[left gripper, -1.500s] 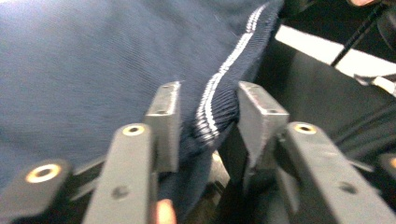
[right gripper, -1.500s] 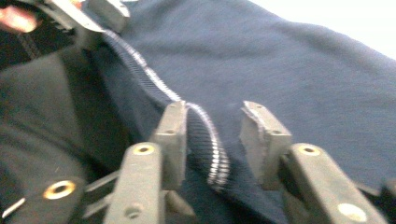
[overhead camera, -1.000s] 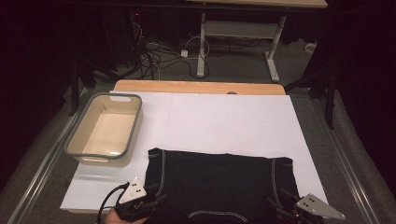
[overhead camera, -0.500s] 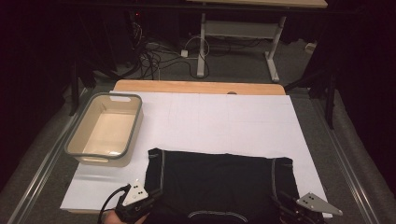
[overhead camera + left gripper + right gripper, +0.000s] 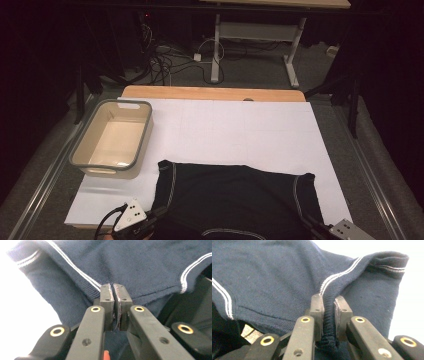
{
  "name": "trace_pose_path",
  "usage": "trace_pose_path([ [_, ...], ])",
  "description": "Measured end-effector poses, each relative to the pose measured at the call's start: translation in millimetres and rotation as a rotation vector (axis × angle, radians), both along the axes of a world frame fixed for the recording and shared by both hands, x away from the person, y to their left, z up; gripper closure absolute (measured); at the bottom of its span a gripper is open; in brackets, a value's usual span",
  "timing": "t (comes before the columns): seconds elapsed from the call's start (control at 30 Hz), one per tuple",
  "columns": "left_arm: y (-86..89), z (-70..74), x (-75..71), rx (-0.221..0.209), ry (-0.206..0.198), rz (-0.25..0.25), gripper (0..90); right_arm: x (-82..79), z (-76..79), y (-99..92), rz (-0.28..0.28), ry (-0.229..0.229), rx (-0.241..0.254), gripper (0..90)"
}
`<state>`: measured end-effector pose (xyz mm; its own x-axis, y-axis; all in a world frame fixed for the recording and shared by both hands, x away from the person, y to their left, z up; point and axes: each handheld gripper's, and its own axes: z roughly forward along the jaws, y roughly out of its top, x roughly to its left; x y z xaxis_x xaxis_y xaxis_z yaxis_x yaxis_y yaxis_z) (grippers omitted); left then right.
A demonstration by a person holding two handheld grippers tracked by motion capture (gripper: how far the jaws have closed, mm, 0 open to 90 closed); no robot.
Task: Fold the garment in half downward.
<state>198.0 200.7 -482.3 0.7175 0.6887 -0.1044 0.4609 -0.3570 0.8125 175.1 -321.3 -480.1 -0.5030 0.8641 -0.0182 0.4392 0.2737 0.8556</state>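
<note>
A dark navy shirt [image 5: 235,200] with white piping lies flat at the near edge of the white table cover [image 5: 225,130]. My left gripper [image 5: 156,214] sits at the shirt's near left corner. Its jaws have just been closing, and in the left gripper view the left gripper [image 5: 113,288] is shut on a thin fold of shirt [image 5: 140,267] by a piped seam. My right gripper [image 5: 311,223] is at the near right corner. Its jaws have also just been closing, and the right gripper [image 5: 329,300] pinches a ribbed ridge of shirt [image 5: 274,277] below the double white stripe.
A beige tub with a grey rim [image 5: 143,136] stands on the left of the table, beside the shirt's far left sleeve. A wooden table edge [image 5: 210,92] runs along the back. Beyond it are desk legs [image 5: 216,50] and cables [image 5: 165,60] on the floor.
Both grippers have shifted a little toward the near edge of the table and outward. The shirt lies much as before.
</note>
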Motion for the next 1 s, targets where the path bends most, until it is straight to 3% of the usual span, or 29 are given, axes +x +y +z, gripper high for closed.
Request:
trace_pose_path([
  [0.2, -2.7, -4.4, 1.4, 0.031, -0.006, -0.008, 80.9, 0.5, -4.2, -0.6, 0.007, 0.022, 0.002, 80.7],
  [0.3, -3.1, -5.9, 4.3, 0.035, -0.025, 0.022, 59.5, 0.9, -4.6, -0.6, 0.005, 0.024, 0.003, 80.6],
  [0.37, -3.3, -8.2, 8.1, 0.032, -0.001, 0.026, 52.8, 2.0, -5.4, -0.9, 0.005, 0.027, 0.003, 80.5],
  [0.5, -10.7, -17.2, 10.8, 0.071, 0.050, 0.001, 57.0, 2.4, -5.9, -0.6, 0.005, 0.028, 0.001, 80.5],
  [0.67, -17.0, -18.2, 9.3, 0.086, 0.038, -0.010, 75.6, 3.0, -6.4, -0.2, 0.007, 0.028, -0.001, 80.5],
  [0.73, -18.0, -16.1, 8.0, 0.093, 0.029, -0.011, 78.2, 3.1, -6.7, 0.0, 0.007, 0.028, -0.001, 80.5],
  [0.87, -7.2, -4.3, -2.3, 0.035, 0.009, 0.007, 79.0, 1.5, -5.4, 0.0, 0.005, 0.021, 0.001, 80.5],
  [1.0, -0.7, 5.5, -17.2, 0.011, -0.019, 0.001, 78.9, -1.8, -4.0, -0.3, 0.005, 0.014, 0.008, 80.4],
])
